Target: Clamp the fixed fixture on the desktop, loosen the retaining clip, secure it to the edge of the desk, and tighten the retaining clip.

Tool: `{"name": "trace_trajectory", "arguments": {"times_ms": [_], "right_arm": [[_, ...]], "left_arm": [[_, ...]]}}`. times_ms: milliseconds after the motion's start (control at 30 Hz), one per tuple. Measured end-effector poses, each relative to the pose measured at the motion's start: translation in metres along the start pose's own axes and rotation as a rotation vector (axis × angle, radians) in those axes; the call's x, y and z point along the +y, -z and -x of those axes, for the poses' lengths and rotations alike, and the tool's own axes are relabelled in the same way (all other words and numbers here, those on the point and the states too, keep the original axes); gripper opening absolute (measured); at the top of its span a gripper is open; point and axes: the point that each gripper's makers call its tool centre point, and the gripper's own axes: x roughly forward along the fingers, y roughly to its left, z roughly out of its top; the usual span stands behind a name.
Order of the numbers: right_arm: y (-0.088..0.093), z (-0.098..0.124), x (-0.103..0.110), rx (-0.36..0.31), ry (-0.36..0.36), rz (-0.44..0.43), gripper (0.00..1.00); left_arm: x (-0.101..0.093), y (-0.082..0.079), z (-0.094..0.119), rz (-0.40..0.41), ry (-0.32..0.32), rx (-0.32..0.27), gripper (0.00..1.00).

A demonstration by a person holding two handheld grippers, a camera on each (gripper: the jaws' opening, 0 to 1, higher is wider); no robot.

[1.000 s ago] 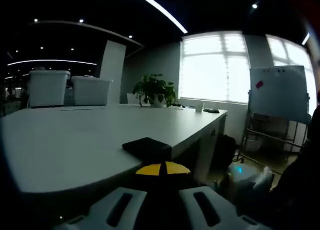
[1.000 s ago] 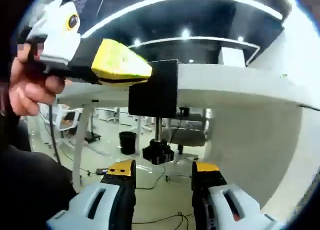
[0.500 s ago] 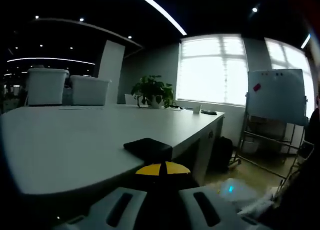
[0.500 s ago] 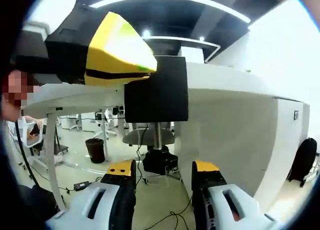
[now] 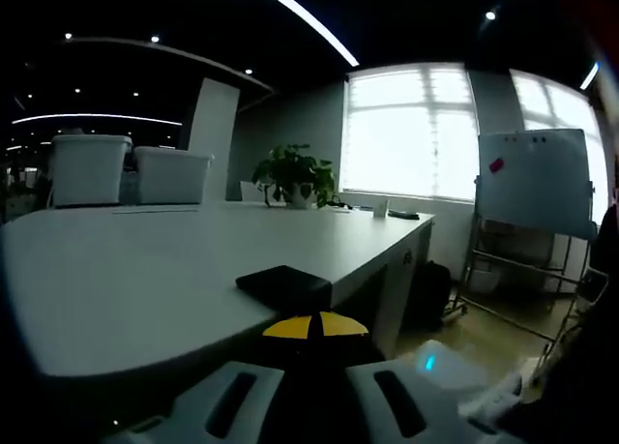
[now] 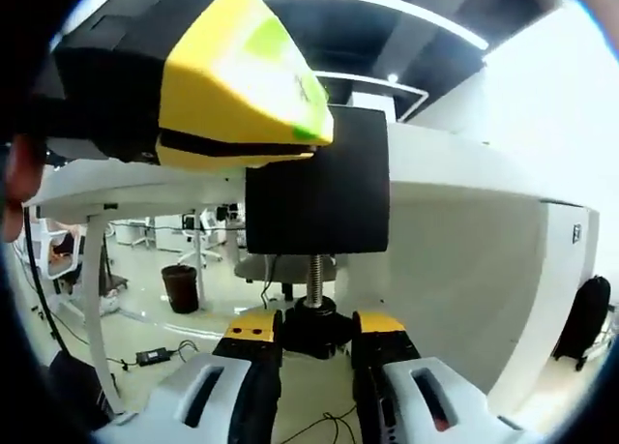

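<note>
Right gripper (image 6: 316,333) fingers clenched on clamp knob (image 6: 314,323); left gripper (image 5: 315,326) pinching black fixture (image 5: 286,286)

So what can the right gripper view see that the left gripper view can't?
Right gripper view: the clamp's threaded screw and black knob under the desk, with the right tool closing around the knob. Left gripper view: the desk's top, a plant, a whiteboard. Both: the black fixture on the desk edge, gripped by the left tool.
</note>
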Motion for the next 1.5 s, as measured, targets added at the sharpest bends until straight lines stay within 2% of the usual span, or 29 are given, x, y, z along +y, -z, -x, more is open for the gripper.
{"name": "trace_trajectory", "arguments": {"times_ms": [200,500,667,733,1000,1033,1100,1167,1233,1367,1500], "right_arm": [[0.0,-0.001,0.004,0.012,-0.1,-0.005,0.26],[0.001,-0.003,0.016,0.026,-0.423,0.027,0.26],[0.002,-0.001,0.023,0.031,-0.634,0.002,0.26],[0.001,0.0,0.025,0.021,-0.702,0.028,0.26],[0.003,0.004,0.033,0.032,-0.91,-0.106,0.27],[0.006,-0.001,0.033,0.035,-0.949,-0.113,0.27],[0.008,-0.001,0.034,0.062,-0.994,-0.129,0.27],[0.006,-0.001,0.034,0.038,-1.033,-0.103,0.27],[0.005,0.0,0.034,0.037,-1.064,-0.116,0.27],[0.004,0.002,0.035,0.015,-1.092,-0.112,0.27],[0.004,0.002,0.034,0.013,-1.091,-0.118,0.28]], "left_arm": [[-0.001,0.0,0.001,-0.002,-0.004,-0.002,0.01],[0.004,0.002,0.0,0.001,-0.014,0.003,0.01],[0.003,0.003,-0.001,-0.011,-0.025,0.009,0.01],[0.002,0.003,-0.002,-0.017,-0.027,0.01,0.01],[0.0,0.002,-0.004,-0.027,-0.036,0.029,0.01],[-0.001,0.003,-0.004,-0.025,-0.038,0.029,0.01],[-0.002,0.003,-0.003,-0.036,-0.043,0.03,0.01],[-0.003,0.003,-0.003,-0.043,-0.044,0.035,0.01],[-0.004,0.003,-0.002,-0.029,-0.042,0.035,0.01],[-0.005,0.003,-0.002,-0.033,-0.042,0.037,0.01],[-0.005,0.003,-0.002,-0.028,-0.041,0.039,0.01]]}}
